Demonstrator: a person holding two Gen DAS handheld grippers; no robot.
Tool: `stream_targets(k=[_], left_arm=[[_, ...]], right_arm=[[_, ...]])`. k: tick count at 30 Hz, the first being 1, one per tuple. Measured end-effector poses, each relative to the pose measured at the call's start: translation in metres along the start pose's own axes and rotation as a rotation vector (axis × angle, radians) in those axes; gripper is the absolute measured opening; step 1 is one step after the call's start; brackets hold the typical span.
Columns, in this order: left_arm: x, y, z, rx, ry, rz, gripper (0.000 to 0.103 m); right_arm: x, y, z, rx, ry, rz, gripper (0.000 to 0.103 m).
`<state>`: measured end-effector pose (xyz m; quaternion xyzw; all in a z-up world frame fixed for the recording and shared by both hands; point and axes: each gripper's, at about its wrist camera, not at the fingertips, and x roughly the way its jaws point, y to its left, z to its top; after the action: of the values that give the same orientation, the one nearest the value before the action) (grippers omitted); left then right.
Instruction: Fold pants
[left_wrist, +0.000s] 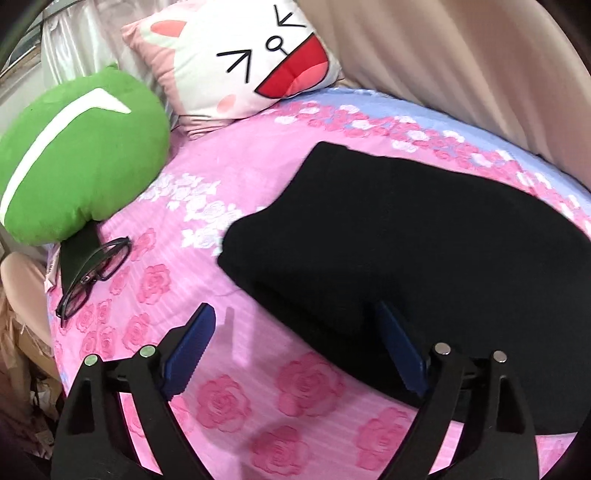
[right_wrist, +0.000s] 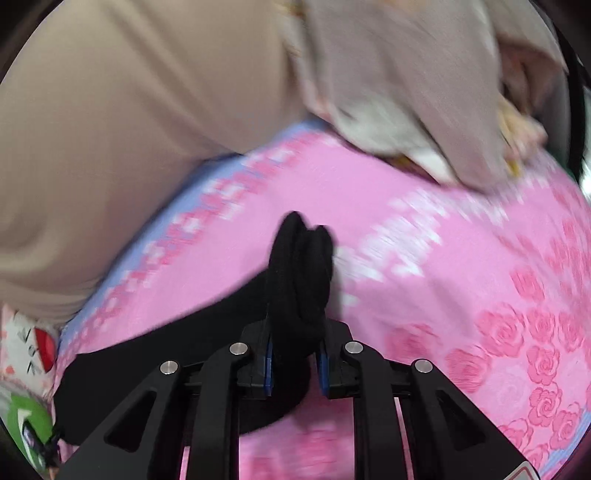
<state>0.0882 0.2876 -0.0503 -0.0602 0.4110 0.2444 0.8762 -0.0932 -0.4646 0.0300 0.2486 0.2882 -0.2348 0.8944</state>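
Black pants (left_wrist: 424, 236) lie partly folded on a pink rose-print bed sheet (left_wrist: 258, 391). In the left wrist view my left gripper (left_wrist: 295, 325) is open; its right finger rests at the near edge of the pants, its left finger is over the sheet. In the right wrist view my right gripper (right_wrist: 295, 350) is shut on a bunched fold of the pants (right_wrist: 299, 273), which sticks up between the blue pads. The rest of the pants trails to the lower left there.
A green cushion (left_wrist: 77, 155) and a white cat-face pillow (left_wrist: 243, 59) lie at the left end of the bed. Black glasses (left_wrist: 92, 277) lie near the left edge. Beige fabric (right_wrist: 110, 129) rises behind the bed; a crumpled grey garment (right_wrist: 406, 92) lies at the far right.
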Motion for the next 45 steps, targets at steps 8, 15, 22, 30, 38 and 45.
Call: stream_targets(k=[8, 15, 22, 30, 38, 45], left_arm=[[-0.037, -0.02, 0.002, -0.029, -0.06, -0.175, 0.09], [-0.066, -0.039, -0.006, 0.022, -0.099, -0.295, 0.091], [-0.072, -0.058, -0.025, 0.084, -0.076, -0.371, 0.091], [-0.078, -0.098, -0.035, 0.097, -0.043, -0.482, 0.092], [-0.107, -0.171, -0.049, 0.205, -0.018, -0.547, 0.092], [-0.092, -0.141, -0.034, 0.121, -0.026, -0.46, 0.092]], right_arm=[[-0.024, 0.201, -0.015, -0.363, 0.025, 0.338, 0.016], [0.071, 0.337, -0.12, -0.571, 0.314, 0.495, 0.018], [0.093, 0.35, -0.183, -0.712, 0.427, 0.454, 0.058], [0.022, 0.197, -0.103, -0.41, 0.243, 0.279, 0.075], [0.069, 0.143, -0.129, -0.167, 0.385, 0.405, 0.075], [0.065, 0.165, -0.135, -0.317, 0.332, 0.361, 0.02]])
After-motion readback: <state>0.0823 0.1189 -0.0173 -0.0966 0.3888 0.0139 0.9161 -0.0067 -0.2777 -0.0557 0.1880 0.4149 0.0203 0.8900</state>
